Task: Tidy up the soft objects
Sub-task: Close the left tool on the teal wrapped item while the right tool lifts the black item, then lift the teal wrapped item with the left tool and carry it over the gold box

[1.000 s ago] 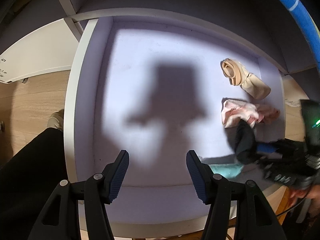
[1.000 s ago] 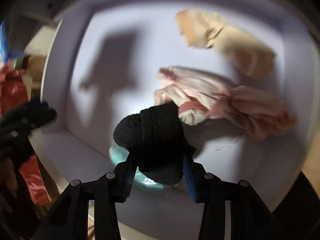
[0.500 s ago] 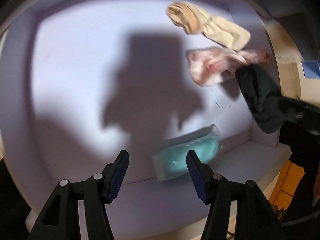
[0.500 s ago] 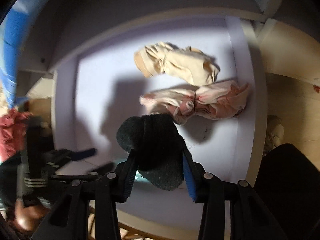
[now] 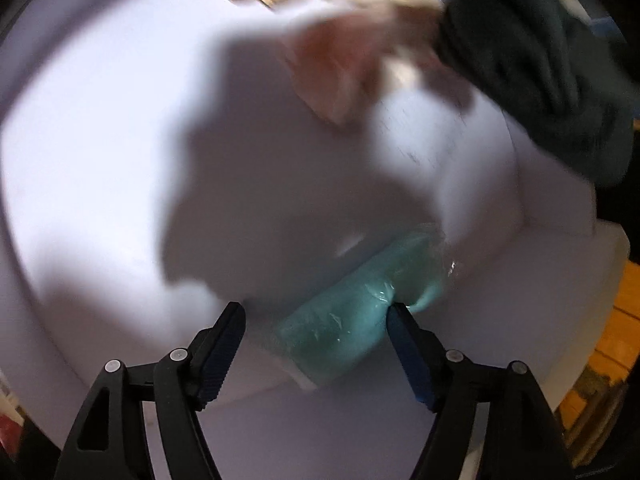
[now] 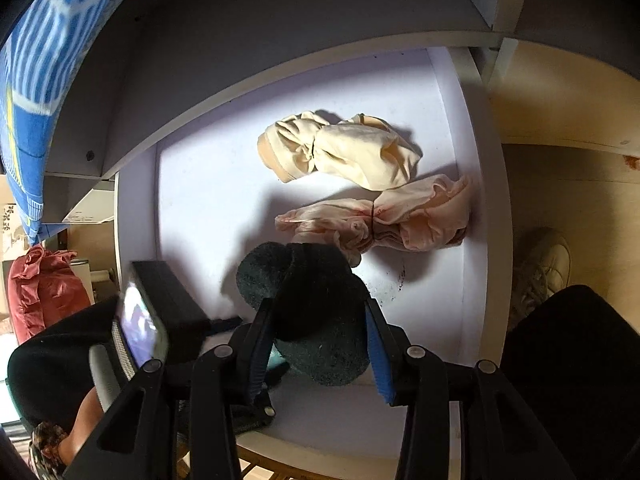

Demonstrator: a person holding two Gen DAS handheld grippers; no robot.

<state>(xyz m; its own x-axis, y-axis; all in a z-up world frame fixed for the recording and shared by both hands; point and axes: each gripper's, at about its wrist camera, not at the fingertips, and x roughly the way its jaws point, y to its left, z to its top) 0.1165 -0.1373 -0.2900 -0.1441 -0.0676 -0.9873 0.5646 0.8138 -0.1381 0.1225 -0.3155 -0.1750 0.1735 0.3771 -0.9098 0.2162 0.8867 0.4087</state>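
Teal soft bundle [image 5: 360, 312] lies in the drawer [image 5: 100, 140], slanting between the left gripper [image 5: 316, 320] and its wide-apart jaws, maybe touching one; it's blurry. Right gripper [image 6: 316, 320] squeezes a dark sock [image 6: 316, 304] near the pink bundle [image 6: 380, 220].

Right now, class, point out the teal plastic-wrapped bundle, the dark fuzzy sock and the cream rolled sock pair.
teal plastic-wrapped bundle [image 5: 352, 312], left wrist view, its middle.
dark fuzzy sock [image 6: 316, 300], right wrist view, its middle fold.
cream rolled sock pair [image 6: 352, 152], right wrist view, its centre.
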